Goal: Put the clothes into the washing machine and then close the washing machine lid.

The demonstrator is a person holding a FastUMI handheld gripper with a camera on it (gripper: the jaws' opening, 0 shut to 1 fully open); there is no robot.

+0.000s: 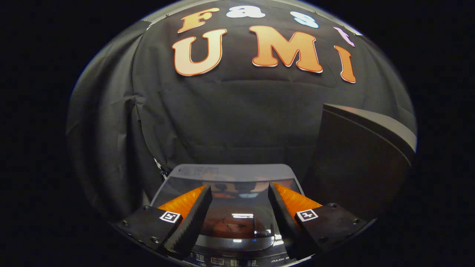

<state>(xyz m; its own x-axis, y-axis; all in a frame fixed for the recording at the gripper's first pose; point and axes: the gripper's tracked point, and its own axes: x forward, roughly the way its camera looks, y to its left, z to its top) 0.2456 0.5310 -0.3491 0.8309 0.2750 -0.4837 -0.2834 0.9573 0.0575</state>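
**Hovering over the closed washer lid**

Hanging just above the washing machine, the gripper (pixel 240 191) has its two fingers spread wide apart, and nothing sits between them. Each finger shows a serrated inner pad (pixel 195 218), and each carries a small square black-and-white marker tag (pixel 170 216) on its base block.

Beneath and ahead of the fingers lies the washing machine's glossy, dark, see-through lid (pixel 237 211) with a pale grey rear band. It lies flat on the machine, shut, and its rear edge reaches just beyond the fingertips. Light bars and warm reflections glint on its surface, so what lies under the glass cannot be made out; an orange-brown patch shows between the fingers, but whether that is clothing inside the drum or only a reflection, I cannot tell. Whether the fingers touch the lid or merely hover over it is also unclear.

Nearest the camera, below the lid's curved front edge, runs the washing machine's dark control panel strip (pixel 230 261) with small light markings, too small to read.

Beside the machine, beyond the right-hand finger, stands a tall dark panel with a pale grey top edge (pixel 356 163), upright and slightly tilted.
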